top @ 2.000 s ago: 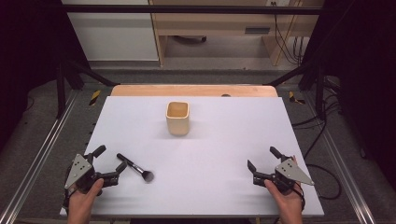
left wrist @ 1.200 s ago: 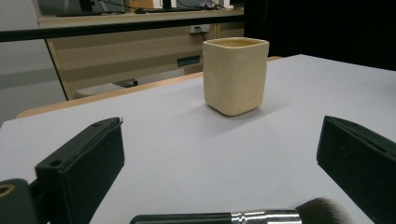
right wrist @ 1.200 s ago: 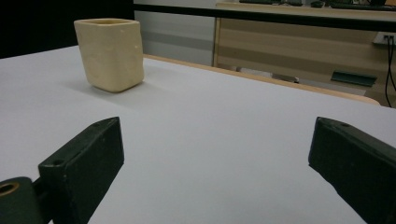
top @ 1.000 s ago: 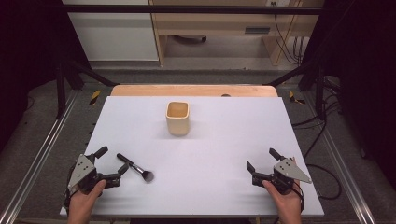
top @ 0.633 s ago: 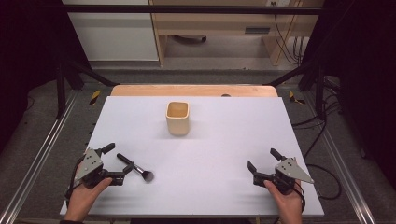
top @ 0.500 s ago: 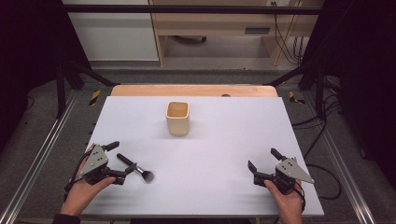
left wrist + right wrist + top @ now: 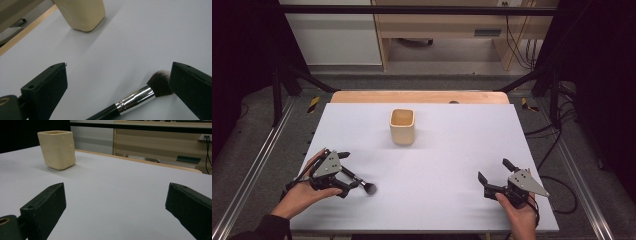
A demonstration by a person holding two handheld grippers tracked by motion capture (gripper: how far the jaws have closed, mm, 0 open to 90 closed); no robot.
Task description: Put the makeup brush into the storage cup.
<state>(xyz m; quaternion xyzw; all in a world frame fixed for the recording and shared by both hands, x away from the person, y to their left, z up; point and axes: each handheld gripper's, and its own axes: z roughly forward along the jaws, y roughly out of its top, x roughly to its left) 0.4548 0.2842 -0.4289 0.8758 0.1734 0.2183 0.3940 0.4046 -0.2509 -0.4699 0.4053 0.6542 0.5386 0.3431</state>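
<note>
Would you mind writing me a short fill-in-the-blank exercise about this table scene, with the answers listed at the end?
1. The left gripper has its jaws ____ on either side of the makeup brush.
2. The brush lies flat on the white ____.
3. The cream-coloured cup stands ____, its mouth facing up.
4. The right gripper holds ____ between its open jaws.

Missing words: open; table; upright; nothing
</note>
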